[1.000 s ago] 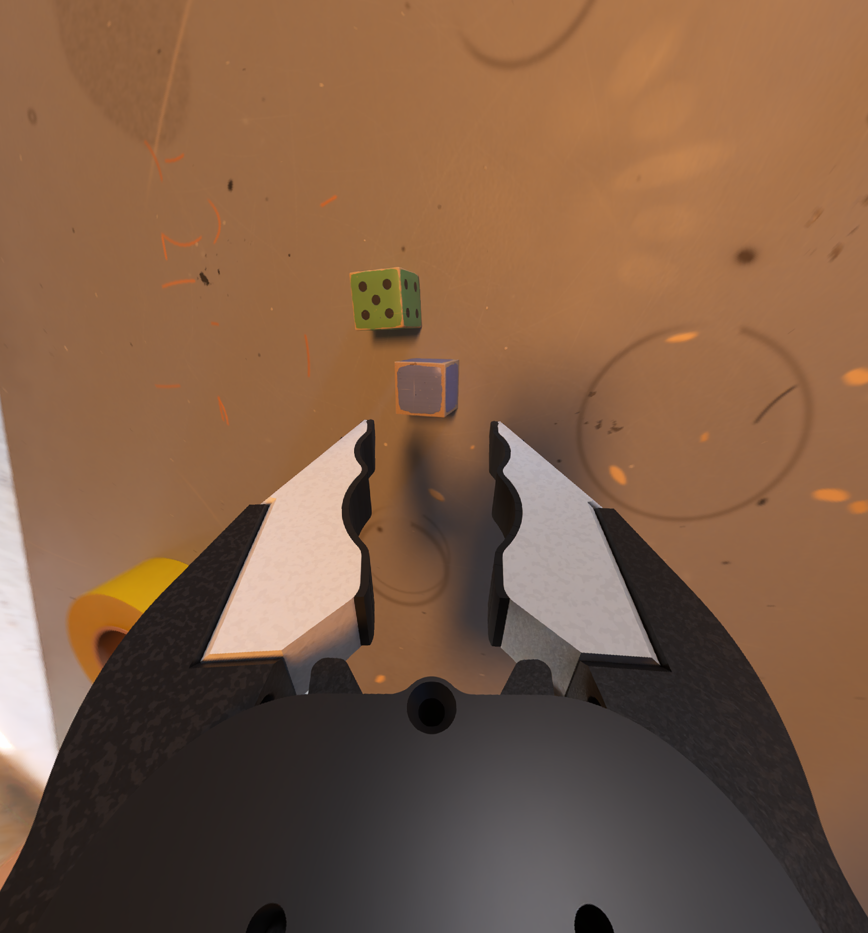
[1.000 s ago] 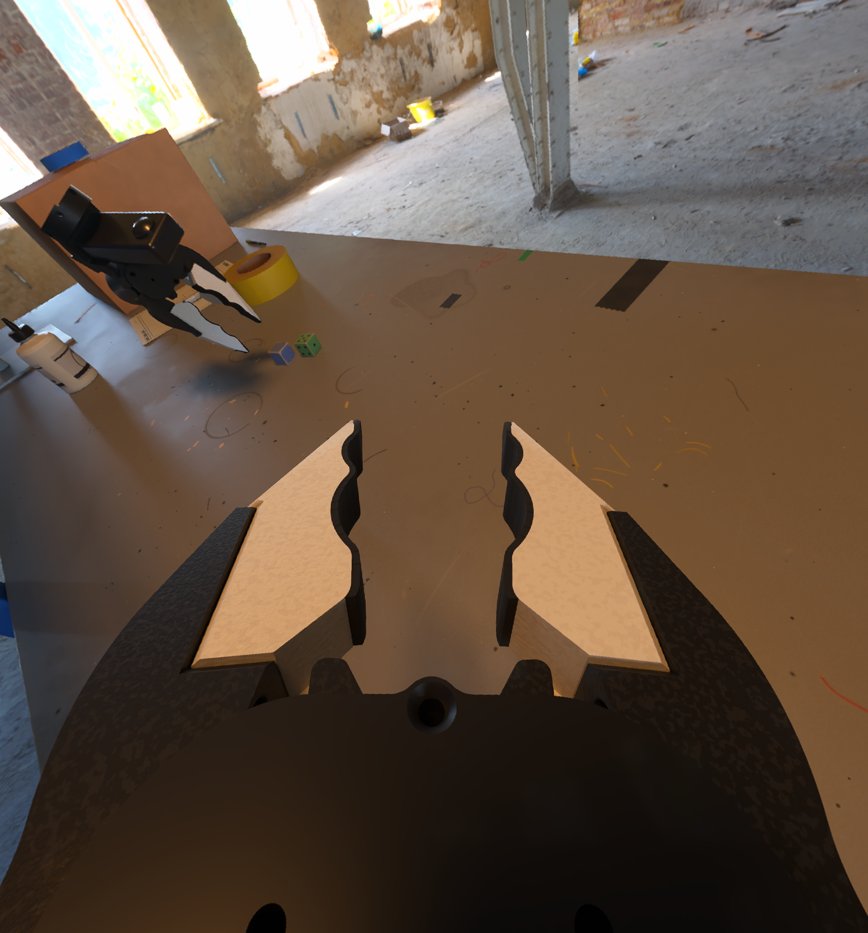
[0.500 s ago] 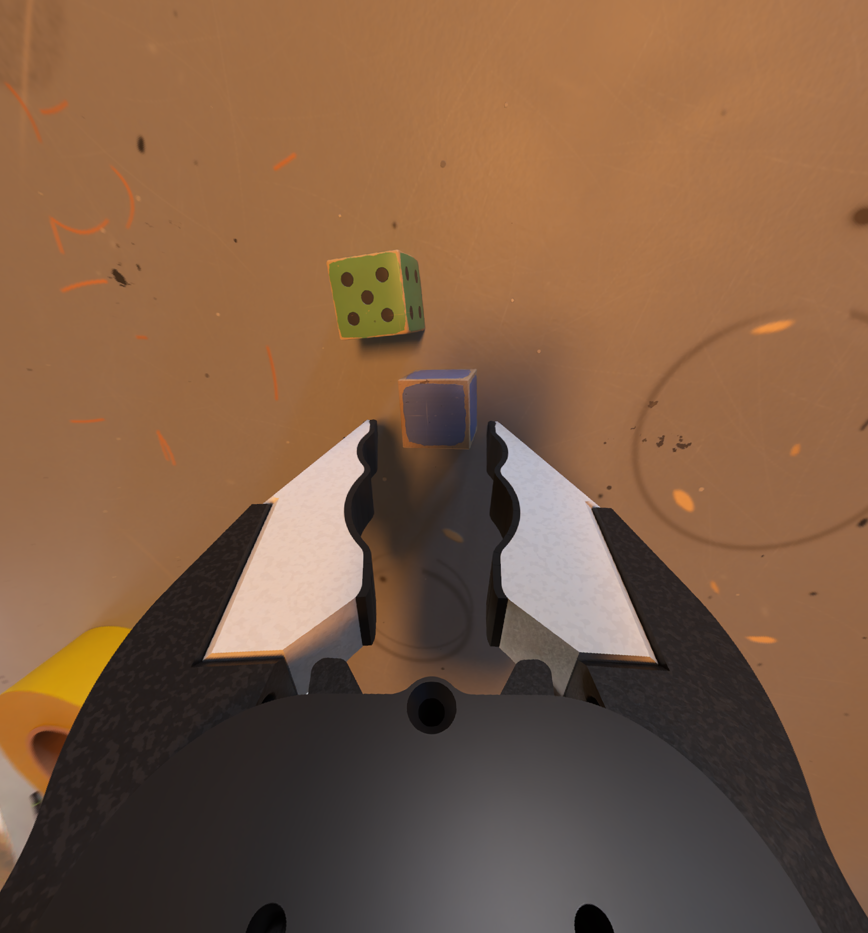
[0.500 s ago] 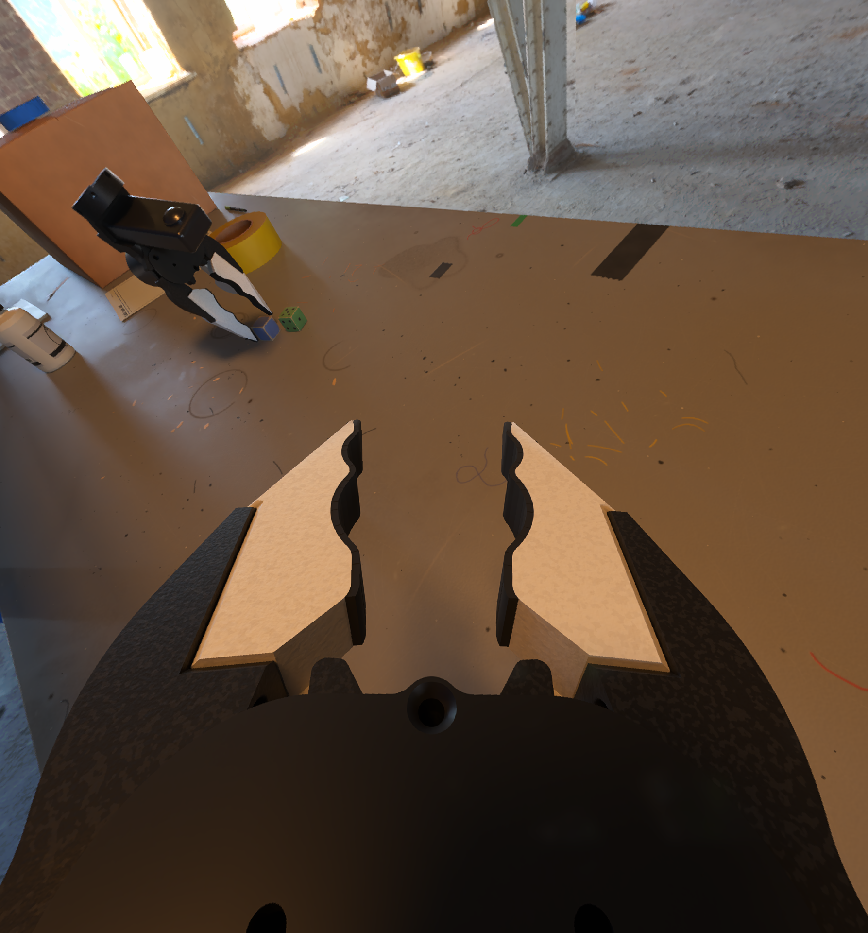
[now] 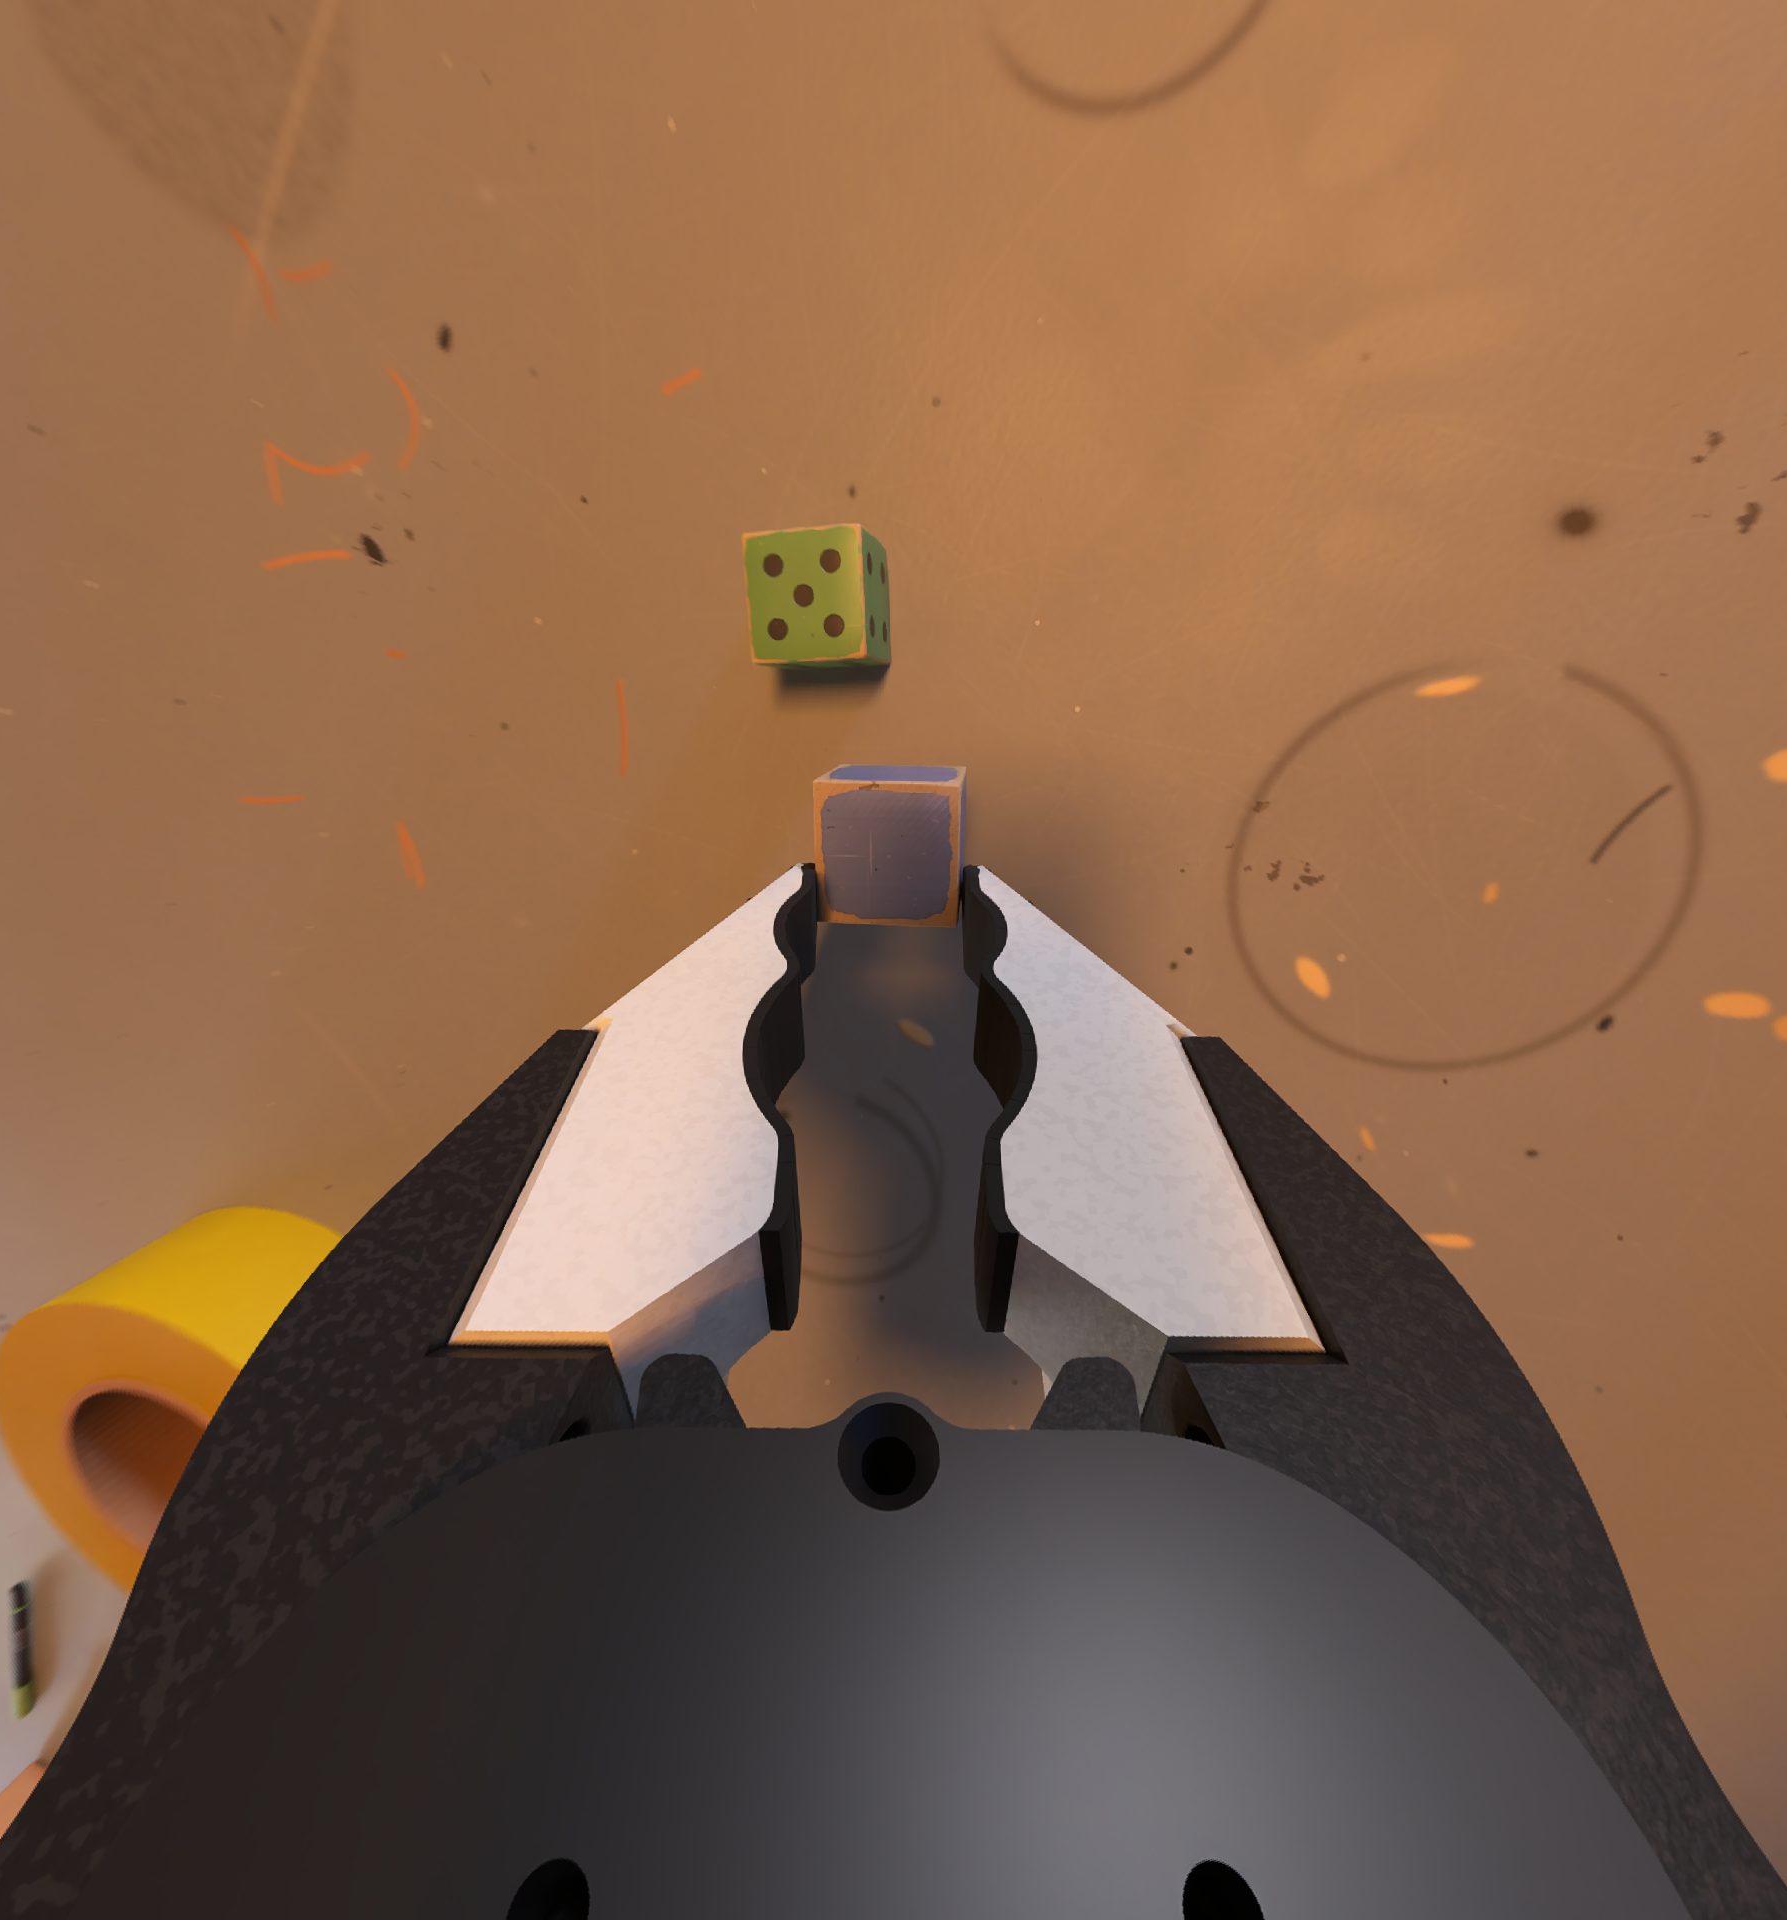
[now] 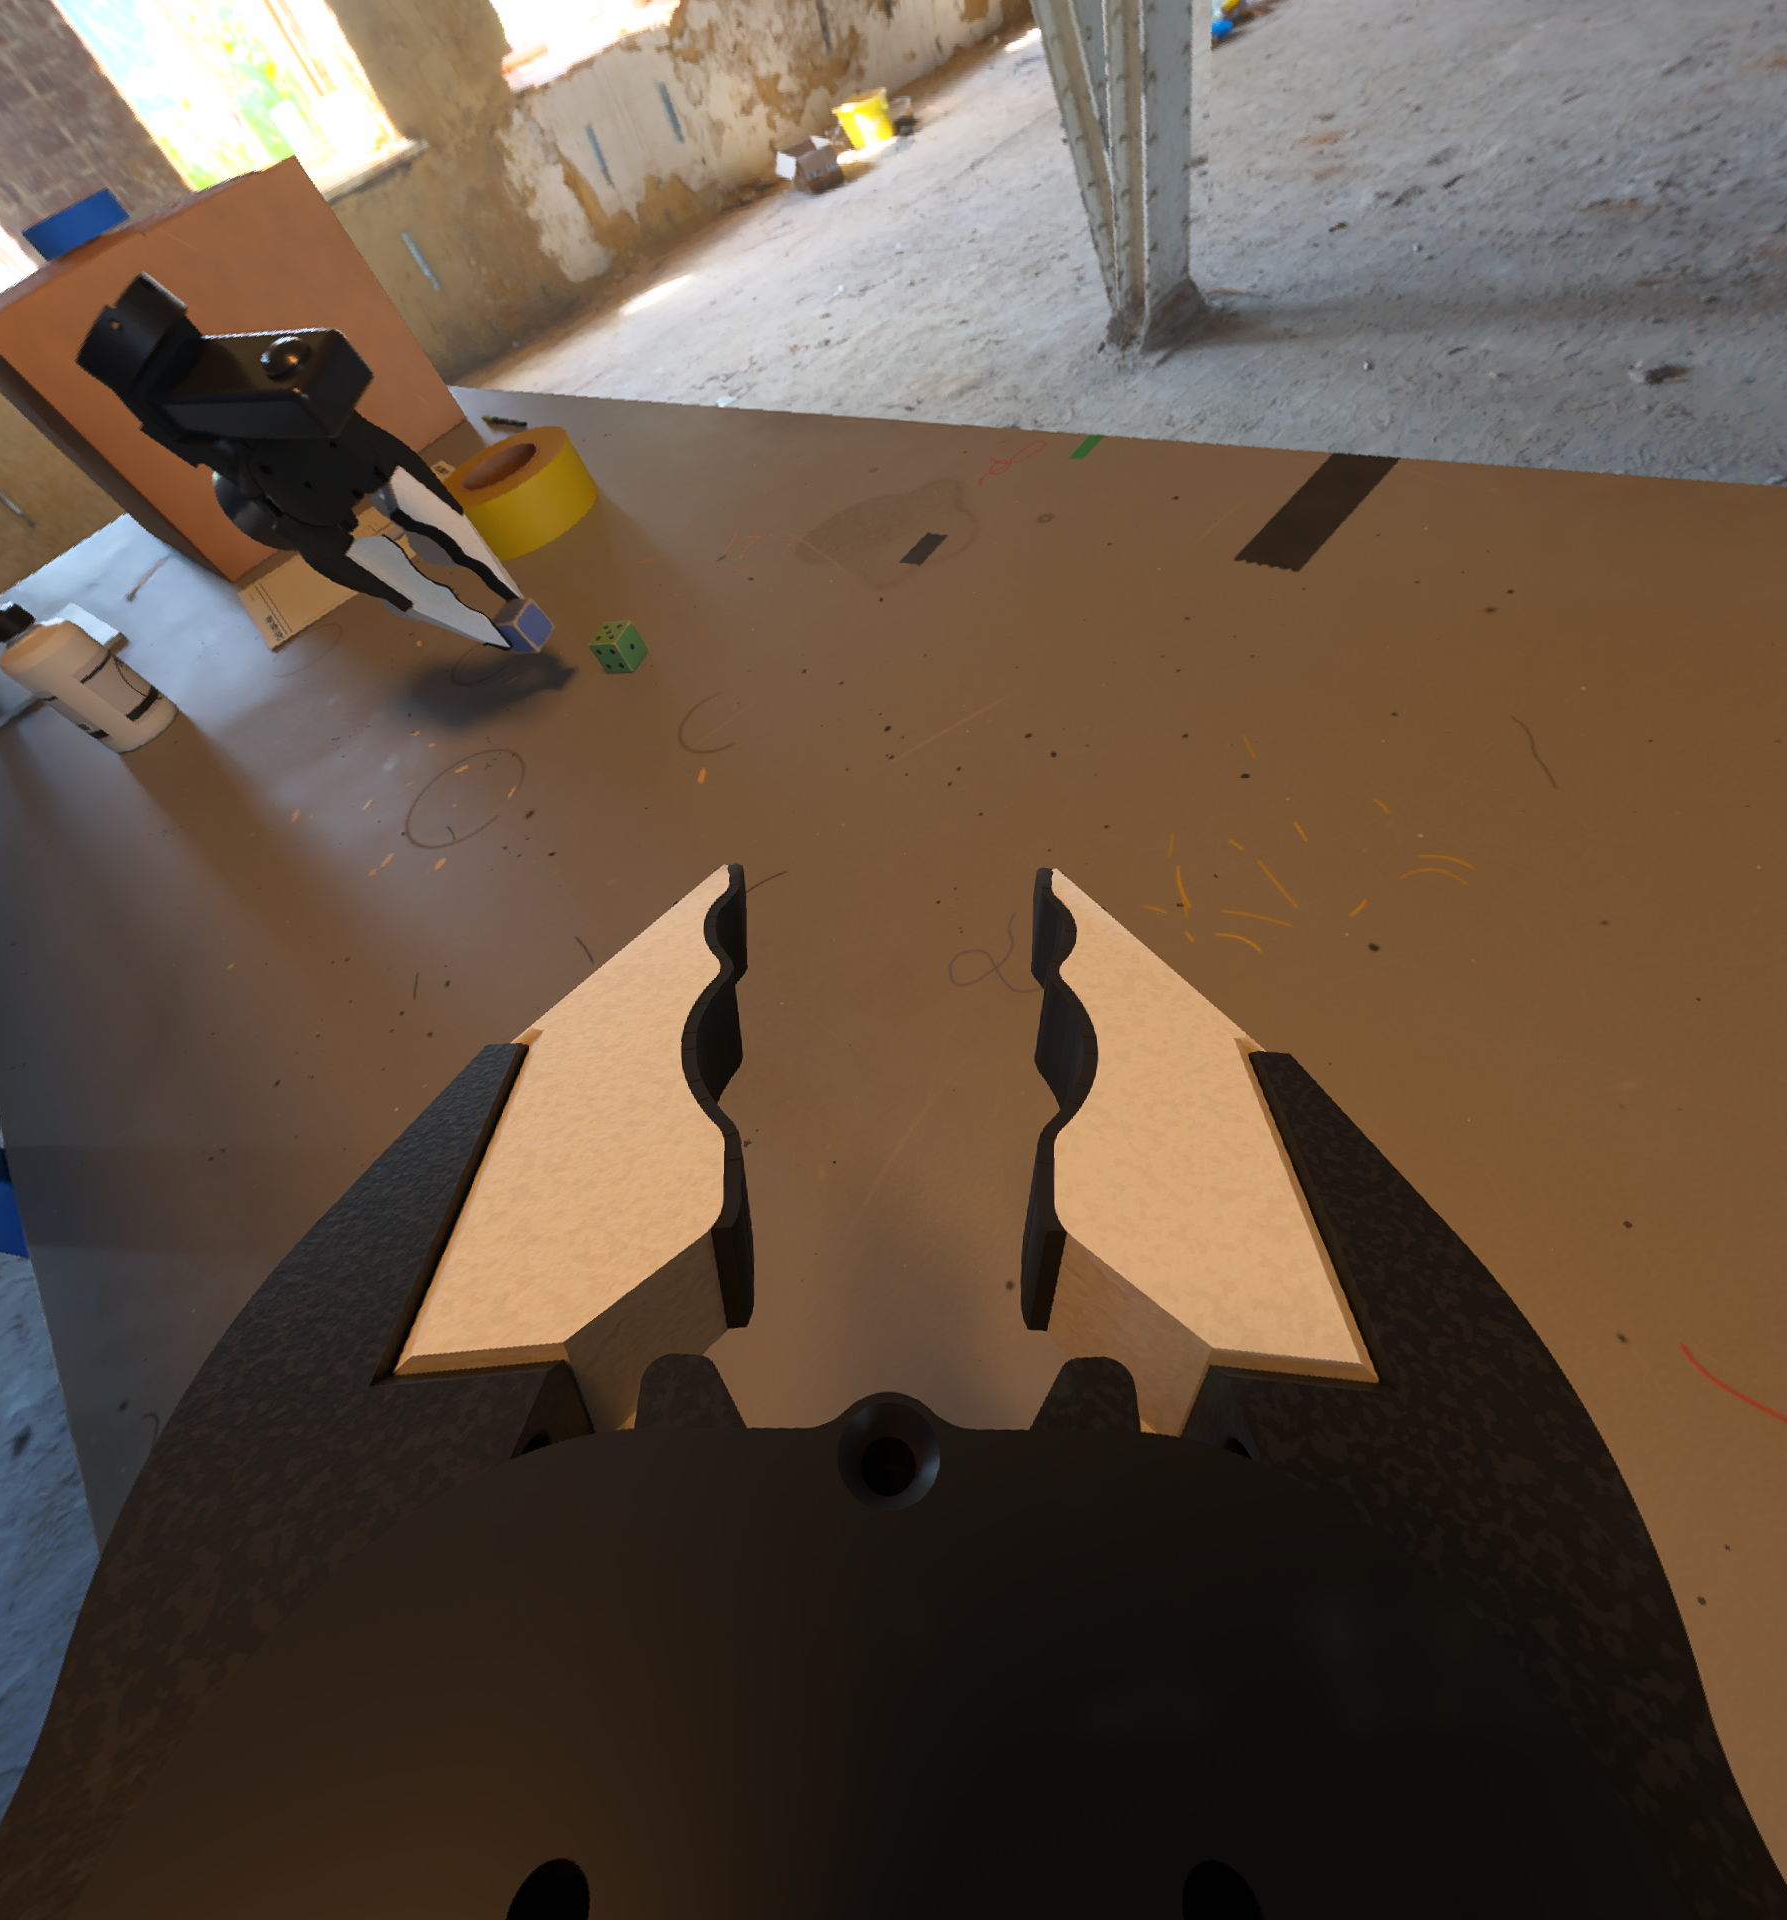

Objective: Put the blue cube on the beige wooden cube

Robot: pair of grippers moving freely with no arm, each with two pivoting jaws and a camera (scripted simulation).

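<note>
Left gripper [image 5: 887,894] clamped on the blue cube [image 5: 887,854]; right gripper [image 6: 887,883] empty.

The cube sat between the left fingertips, both touching its sides, and appeared lifted just clear of the table [image 5: 1284,312]. A green die [image 5: 816,594] lay just beyond the tips (five dots up), apart from the cube. A yellow tape roll [image 5: 130,1371] lay back left of the fingers. The right fingers [image 6: 598,1132] stood wide apart over bare table, holding nothing.

blue cube [image 5: 887,852], raised, between gripper fingertips
</note>
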